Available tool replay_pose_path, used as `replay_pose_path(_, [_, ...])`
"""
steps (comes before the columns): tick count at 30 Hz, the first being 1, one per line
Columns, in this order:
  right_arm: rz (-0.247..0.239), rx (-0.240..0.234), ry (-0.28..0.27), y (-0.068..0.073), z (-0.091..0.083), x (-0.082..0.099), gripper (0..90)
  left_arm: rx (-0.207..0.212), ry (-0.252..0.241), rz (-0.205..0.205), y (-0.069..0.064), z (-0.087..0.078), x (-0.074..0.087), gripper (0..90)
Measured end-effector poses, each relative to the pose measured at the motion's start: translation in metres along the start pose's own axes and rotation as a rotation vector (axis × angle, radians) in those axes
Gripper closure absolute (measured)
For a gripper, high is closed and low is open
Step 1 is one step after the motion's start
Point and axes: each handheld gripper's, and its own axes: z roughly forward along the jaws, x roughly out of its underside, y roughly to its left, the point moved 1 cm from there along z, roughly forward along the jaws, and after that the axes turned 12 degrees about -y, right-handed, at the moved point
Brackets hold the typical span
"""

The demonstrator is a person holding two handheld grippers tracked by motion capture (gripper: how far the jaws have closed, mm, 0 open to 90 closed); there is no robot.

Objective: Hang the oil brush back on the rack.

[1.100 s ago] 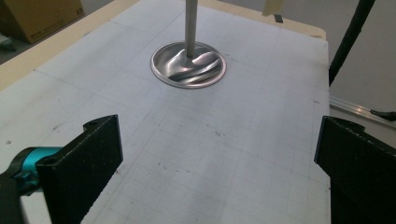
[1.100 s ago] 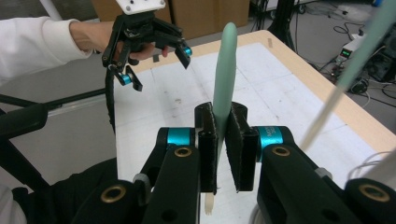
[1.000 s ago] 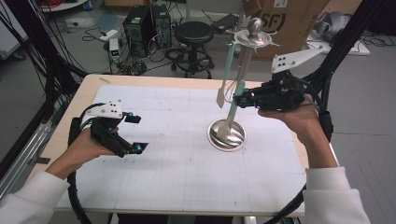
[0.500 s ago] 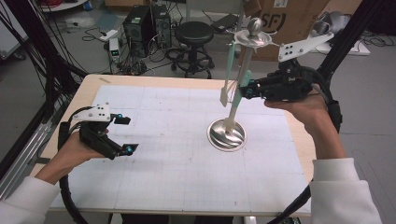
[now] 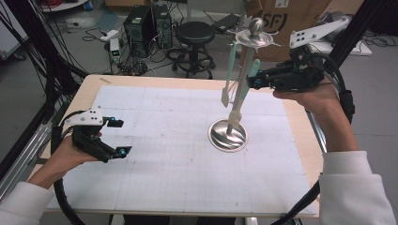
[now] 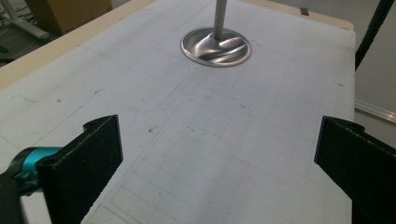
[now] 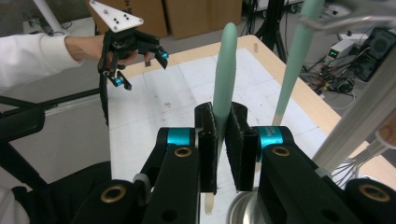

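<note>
A metal utensil stand (image 5: 228,137) with a round base and a hook-ringed top stands right of the table's middle; its base (image 6: 215,45) lies ahead in the left gripper view. My right gripper (image 5: 255,83) is shut on the mint-green handle of a long cream-tipped utensil (image 5: 240,104), held tilted beside the pole. The handle (image 7: 225,60) rises between the closed pads of the right gripper (image 7: 222,112). A second mint-handled utensil (image 5: 229,70) hangs from the stand's top. My left gripper (image 5: 123,137) hovers open over the mat's left side, with nothing between the jaws in its own view (image 6: 219,140).
A white gridded mat (image 5: 178,168) covers the wooden table (image 5: 300,122). Behind the table stand a black stool (image 5: 194,35), computer cases, cables and a cardboard box (image 5: 286,21). Black frame poles rise at both sides.
My right gripper has risen with the utensil held in it. My left gripper has drifted left and toward the near edge, staying open.
</note>
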Motion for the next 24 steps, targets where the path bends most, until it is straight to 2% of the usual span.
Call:
replay_pose_path(8, [0.022, -0.001, 0.003, -0.011, -0.003, -0.003, 84.0, -0.024, -0.006, 0.001, 0.003, -0.003, 0.0, 1.6])
replay_pose_path(10, [0.027, -0.016, 0.005, -0.012, -0.002, -0.005, 84.0, -0.028, -0.002, 0.002, 0.003, -0.003, 0.0, 1.6])
replay_pose_path(13, [0.012, -0.015, 0.009, -0.014, 0.001, -0.007, 84.0, -0.03, 0.002, 0.001, 0.004, -0.001, 0.0, 1.6])
replay_pose_path(21, [0.034, -0.019, 0.005, -0.019, 0.0, -0.007, 84.0, -0.032, 0.01, 0.004, 0.005, -0.001, 0.0, 1.6])
replay_pose_path(24, [0.028, -0.018, 0.008, -0.021, 0.001, -0.008, 84.0, -0.039, 0.007, 0.002, 0.005, -0.002, 0.0, 1.6])
